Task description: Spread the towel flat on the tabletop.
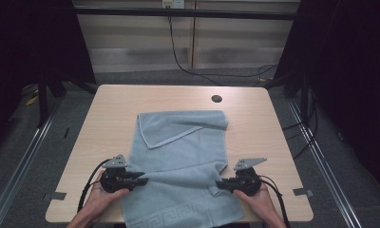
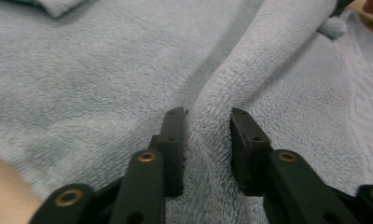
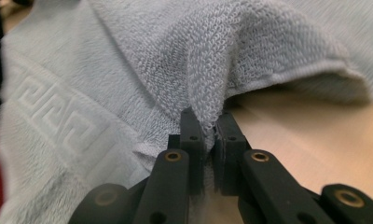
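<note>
A light-blue towel (image 1: 183,147) lies lengthwise on the wooden table (image 1: 259,128), its far end folded back toward me. My left gripper (image 1: 143,182) is at the towel's left edge near the front. In the left gripper view its jaws (image 2: 208,114) stand either side of a raised ridge of towel (image 2: 250,65) that fills the gap between them. My right gripper (image 1: 219,185) is at the towel's right edge. In the right gripper view it (image 3: 208,114) is shut on a pinched-up fold of towel (image 3: 212,60), lifted slightly off the wood.
A woven key-pattern border (image 1: 178,219) runs across the towel's near end, which hangs over the table's front edge. A round cable hole (image 1: 216,99) sits at the table's far side. Bare wood lies to either side of the towel. Cables trail on the floor behind.
</note>
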A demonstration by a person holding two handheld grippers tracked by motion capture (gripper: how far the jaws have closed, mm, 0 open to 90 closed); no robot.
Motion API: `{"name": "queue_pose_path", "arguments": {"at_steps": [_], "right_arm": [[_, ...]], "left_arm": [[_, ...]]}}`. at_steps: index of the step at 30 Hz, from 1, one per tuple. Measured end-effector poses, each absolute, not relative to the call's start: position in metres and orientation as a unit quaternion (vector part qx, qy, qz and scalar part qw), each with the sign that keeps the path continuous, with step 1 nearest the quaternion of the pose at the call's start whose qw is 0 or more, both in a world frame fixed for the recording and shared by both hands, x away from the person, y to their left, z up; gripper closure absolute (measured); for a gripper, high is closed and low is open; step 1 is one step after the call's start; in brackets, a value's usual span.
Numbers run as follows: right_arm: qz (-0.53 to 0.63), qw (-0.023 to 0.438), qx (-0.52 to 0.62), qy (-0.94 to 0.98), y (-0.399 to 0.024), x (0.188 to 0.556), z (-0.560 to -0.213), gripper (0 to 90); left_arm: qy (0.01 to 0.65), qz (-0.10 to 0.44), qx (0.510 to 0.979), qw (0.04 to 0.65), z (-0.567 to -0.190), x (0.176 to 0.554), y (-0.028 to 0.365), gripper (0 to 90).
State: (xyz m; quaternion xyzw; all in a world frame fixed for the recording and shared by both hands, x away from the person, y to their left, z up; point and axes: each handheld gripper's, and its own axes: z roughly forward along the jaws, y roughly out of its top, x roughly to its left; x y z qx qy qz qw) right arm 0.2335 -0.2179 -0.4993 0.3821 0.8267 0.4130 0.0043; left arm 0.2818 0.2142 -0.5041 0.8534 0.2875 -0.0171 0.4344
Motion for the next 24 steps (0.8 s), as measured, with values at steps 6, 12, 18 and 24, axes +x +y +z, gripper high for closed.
{"name": "queue_pose_path", "arguments": {"at_steps": [6, 12, 18, 24], "right_arm": [[0.455, -0.007, 0.376, 0.807, -0.230, 0.205, -0.487, 66.0], [0.504, 0.032, 0.387, 0.772, -0.240, 0.244, -0.464, 55.5], [0.503, 0.037, 0.389, 0.770, -0.232, 0.297, -0.465, 58.6], [0.459, 0.022, 0.406, 0.790, -0.214, 0.331, -0.487, 60.0]], "left_arm": [[0.266, -0.059, 0.848, 0.454, -0.498, 0.268, 0.221, 60.9], [0.300, -0.039, 0.815, 0.495, -0.482, 0.293, 0.234, 56.4], [0.347, -0.014, 0.807, 0.477, -0.490, 0.327, 0.241, 58.4], [0.368, -0.024, 0.818, 0.441, -0.502, 0.340, 0.230, 60.2]]}}
